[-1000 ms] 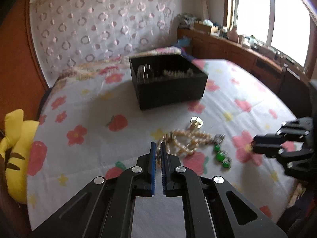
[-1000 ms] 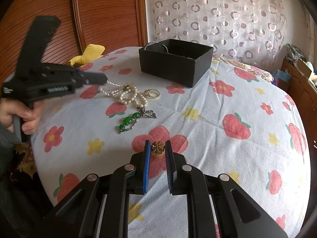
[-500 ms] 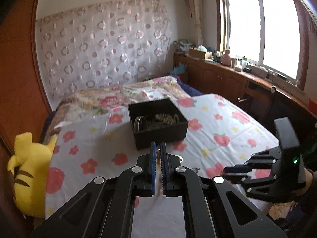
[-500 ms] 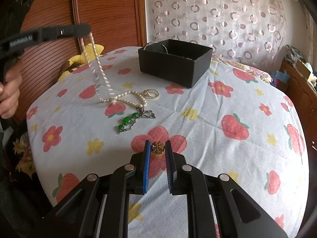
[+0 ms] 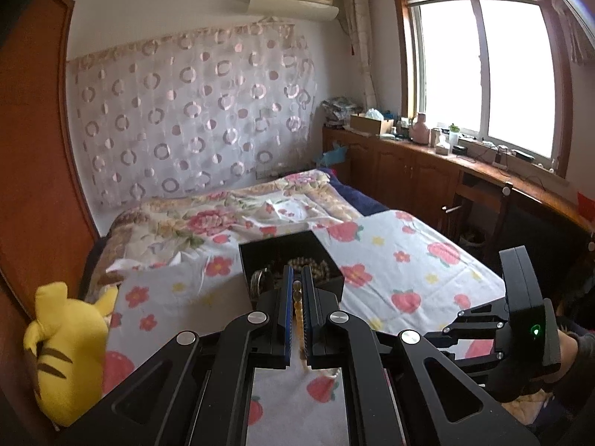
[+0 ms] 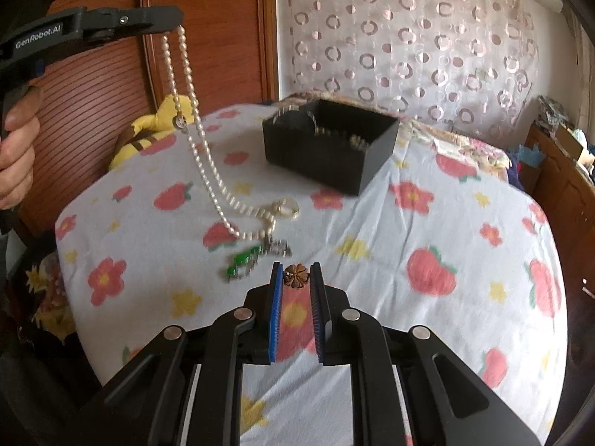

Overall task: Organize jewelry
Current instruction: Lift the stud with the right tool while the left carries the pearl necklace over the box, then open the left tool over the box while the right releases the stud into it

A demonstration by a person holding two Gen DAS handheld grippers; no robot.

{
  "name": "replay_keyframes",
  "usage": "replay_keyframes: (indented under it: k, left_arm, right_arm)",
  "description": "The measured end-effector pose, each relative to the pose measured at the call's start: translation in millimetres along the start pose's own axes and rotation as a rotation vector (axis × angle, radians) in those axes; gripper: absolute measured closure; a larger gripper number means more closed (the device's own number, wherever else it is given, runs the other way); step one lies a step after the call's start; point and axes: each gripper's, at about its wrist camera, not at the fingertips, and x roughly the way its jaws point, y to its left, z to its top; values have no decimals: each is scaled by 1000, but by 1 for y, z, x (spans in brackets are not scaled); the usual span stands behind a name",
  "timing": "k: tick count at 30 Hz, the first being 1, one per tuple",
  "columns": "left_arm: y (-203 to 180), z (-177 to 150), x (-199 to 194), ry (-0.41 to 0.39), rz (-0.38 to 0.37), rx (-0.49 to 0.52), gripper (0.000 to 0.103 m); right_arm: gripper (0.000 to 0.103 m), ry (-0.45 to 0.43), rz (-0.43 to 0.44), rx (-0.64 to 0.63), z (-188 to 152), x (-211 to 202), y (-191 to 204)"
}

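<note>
Left wrist view: the left gripper (image 5: 296,286) is clamped on a pearl necklace (image 5: 297,306), whose beads run down between its fingers. The black box (image 5: 293,251) sits just beyond on the strawberry-print sheet (image 5: 409,260); the right gripper (image 5: 483,319) is at the right.

Right wrist view: the right gripper (image 6: 296,277) pinches a small brown flower-shaped piece (image 6: 296,274) at its tips. Far left, the raised left gripper (image 6: 174,18) dangles the necklace (image 6: 193,126), its lower end trailing on the sheet (image 6: 446,223) near a ring (image 6: 288,208) and a green pendant (image 6: 253,260). The box (image 6: 327,148) lies farther back.
</note>
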Motion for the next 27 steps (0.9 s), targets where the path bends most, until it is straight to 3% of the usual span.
replay_keyframes:
  k: [18,23,27]
  left_arm:
    - [-2,95,6,-103,28,25,99]
    - [2,112,25,-97,59,27,99]
    - [12,108,53,-52,77,8,99]
  right_arm:
    - [87,-109,-36,-25,81,-19,-24]
    - [87,-109,-52,-31,98,-13,-30]
    - [87,-102,-65,-30,105,-5,-34]
